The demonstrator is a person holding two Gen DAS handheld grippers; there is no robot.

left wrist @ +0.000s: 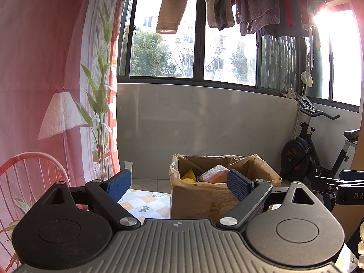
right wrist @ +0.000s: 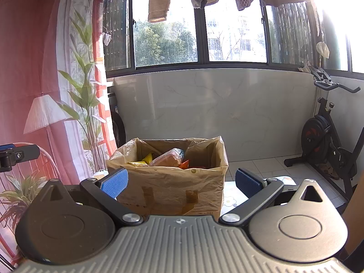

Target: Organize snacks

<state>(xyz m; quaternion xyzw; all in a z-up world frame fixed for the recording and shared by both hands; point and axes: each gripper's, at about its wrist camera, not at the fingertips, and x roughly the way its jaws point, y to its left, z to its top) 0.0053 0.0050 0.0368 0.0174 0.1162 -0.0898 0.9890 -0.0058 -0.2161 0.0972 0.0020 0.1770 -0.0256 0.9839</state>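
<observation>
Both pairs of jaws stand wide apart and hold nothing: the left gripper (left wrist: 179,183) and the right gripper (right wrist: 180,182) each show their blue pads with free space between them. What I must reach is the cardboard box (right wrist: 173,191), lined with a thin plastic bag, which stands on the table ahead of both grippers and a little below them. Inside it I see a brown wrapped packet (right wrist: 169,158) lying slanted, with its long axis going from lower left to upper right, and a yellow packet (right wrist: 147,158) just beside it on the left. From the right wrist view the box sits nearly centred between the fingers, while from the left wrist view it lies to the right, so I judge the right hand better lined up with it. Writing on the packets I cannot read; only the letters "DA" (left wrist: 359,196) show on the other gripper's body.
</observation>
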